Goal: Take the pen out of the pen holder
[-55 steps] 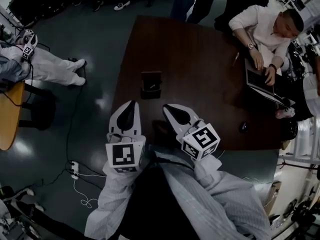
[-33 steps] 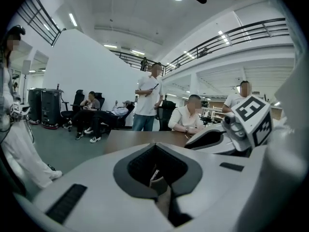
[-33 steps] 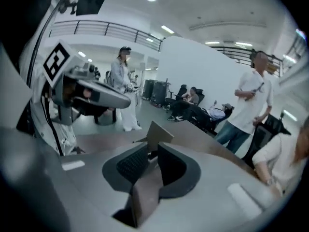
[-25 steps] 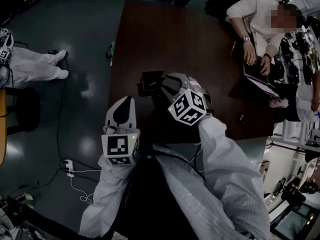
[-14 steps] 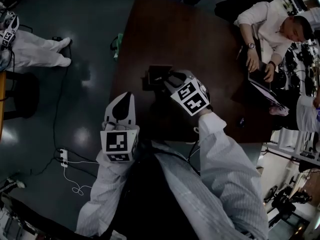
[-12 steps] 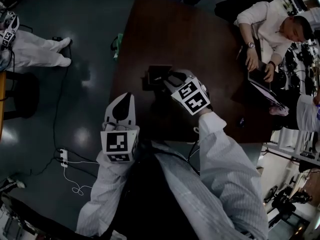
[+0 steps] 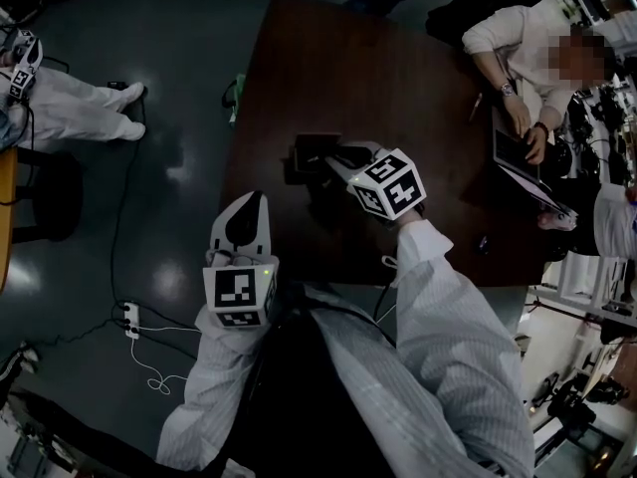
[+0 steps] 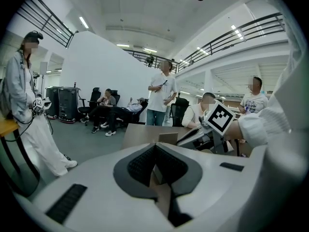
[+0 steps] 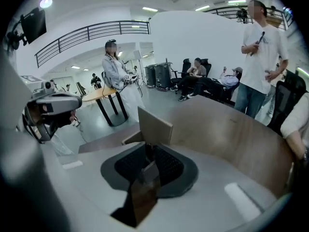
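Note:
A small wooden pen holder [image 7: 311,150] with an upright back panel stands on the brown table [image 7: 328,58] near its left edge. It also shows close up in the right gripper view [image 9: 154,124]. My right gripper [image 7: 336,157] reaches down to the holder's right side. Its jaws are closing, and its tips [image 9: 150,146] pinch a dark slim pen [image 9: 149,152] that stands in the holder. My left gripper [image 7: 255,201] hangs off the table's near left corner, empty, with its jaws [image 8: 155,146] together. From the left gripper view, the holder [image 8: 167,138] and the right gripper [image 8: 193,137] lie ahead.
A seated person works at a laptop [image 7: 513,157] on the table's far right side. A small dark object [image 7: 483,242] lies near the right front edge. On the floor to the left are a power strip [image 7: 127,317] with a cable and a green item [image 7: 237,90]. Other people stand around.
My right gripper has gone forward from the table's near edge to the pen holder, and its marker cube has rolled. The left gripper has stayed where it was.

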Motion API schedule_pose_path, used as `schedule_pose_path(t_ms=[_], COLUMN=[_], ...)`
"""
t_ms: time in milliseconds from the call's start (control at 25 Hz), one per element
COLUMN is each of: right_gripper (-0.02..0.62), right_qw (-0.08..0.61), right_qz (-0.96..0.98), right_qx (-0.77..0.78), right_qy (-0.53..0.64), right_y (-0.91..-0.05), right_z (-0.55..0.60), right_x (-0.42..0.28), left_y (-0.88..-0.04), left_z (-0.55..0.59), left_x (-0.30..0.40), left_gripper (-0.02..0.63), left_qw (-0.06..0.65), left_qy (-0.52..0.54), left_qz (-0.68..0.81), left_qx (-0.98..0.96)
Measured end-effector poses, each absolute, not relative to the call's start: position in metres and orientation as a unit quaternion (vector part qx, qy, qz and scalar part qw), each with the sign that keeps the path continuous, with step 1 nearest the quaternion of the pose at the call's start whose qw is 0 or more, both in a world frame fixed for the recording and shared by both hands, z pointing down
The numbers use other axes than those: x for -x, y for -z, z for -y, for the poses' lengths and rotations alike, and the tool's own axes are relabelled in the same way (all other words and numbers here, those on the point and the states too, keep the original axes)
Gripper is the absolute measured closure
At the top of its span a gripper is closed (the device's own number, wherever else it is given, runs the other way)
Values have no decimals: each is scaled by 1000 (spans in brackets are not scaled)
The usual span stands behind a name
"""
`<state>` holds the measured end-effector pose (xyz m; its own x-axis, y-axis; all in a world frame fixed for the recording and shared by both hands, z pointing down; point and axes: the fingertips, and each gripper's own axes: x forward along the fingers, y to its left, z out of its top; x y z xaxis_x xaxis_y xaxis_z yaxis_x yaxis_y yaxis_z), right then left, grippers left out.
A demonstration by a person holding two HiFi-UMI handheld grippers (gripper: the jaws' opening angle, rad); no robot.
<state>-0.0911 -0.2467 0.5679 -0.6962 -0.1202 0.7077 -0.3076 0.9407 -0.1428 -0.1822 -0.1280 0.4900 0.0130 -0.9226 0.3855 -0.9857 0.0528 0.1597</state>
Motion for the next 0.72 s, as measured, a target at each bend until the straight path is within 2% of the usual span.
schedule_pose_path(t_ms=[360, 720], right_gripper=[549, 549], right_qw=[345, 220], right_qz=[924, 952], right_qx=[-125, -164], right_qy=[-111, -135], right_y=[-557, -466], right_z=[242, 232], right_x=[89, 67], left_y=[-485, -447], left_z=[123, 130], left_x=[183, 165], left_gripper=[601, 601], left_qw=[192, 155], left_qy=[-72, -57], left_qz=[702, 691], left_qx=[-682, -704])
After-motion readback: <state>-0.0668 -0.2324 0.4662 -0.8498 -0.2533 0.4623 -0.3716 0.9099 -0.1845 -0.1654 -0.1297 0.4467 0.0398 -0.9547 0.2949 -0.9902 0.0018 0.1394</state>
